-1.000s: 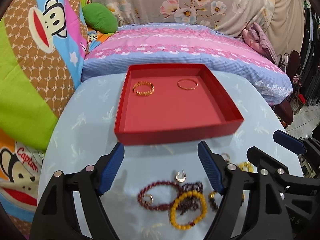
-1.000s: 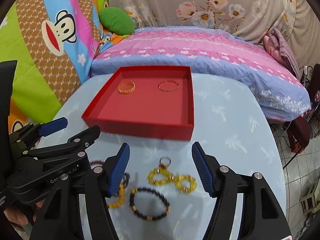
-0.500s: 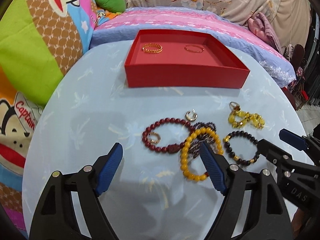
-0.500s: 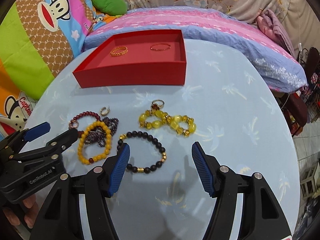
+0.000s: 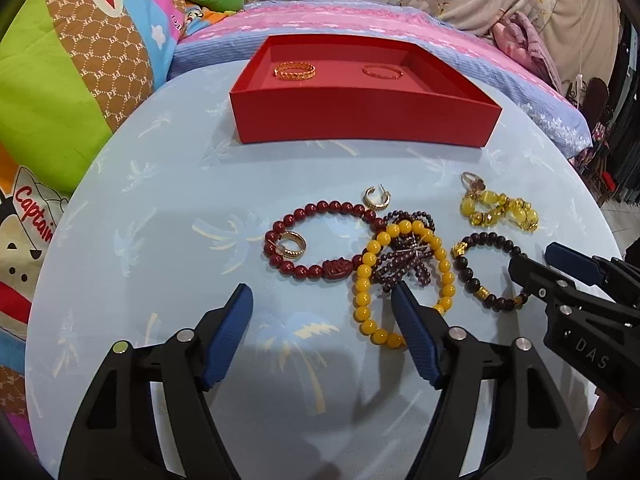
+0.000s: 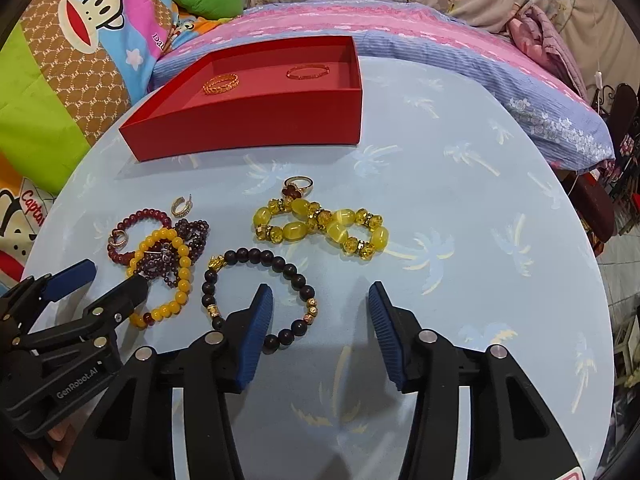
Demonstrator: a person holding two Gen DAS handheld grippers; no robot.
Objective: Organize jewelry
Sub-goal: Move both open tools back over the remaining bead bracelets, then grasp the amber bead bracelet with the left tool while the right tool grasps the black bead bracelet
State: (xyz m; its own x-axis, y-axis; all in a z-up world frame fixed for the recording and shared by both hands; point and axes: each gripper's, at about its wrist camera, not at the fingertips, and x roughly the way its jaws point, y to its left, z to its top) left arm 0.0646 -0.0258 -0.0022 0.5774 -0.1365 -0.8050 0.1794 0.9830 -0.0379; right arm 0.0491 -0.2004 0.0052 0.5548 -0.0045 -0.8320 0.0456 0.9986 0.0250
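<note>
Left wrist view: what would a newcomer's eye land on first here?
The red tray at the far side of the pale blue table, with two gold bangles inside. Nearer lies a cluster of beaded bracelets: a dark red one, a yellow one over a tangled purple strand, and a black one to their right.

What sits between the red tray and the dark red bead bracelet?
Left wrist view: only a small gold hoop earring, close to the dark red bead bracelet; bare blue tablecloth up to the red tray.
</note>
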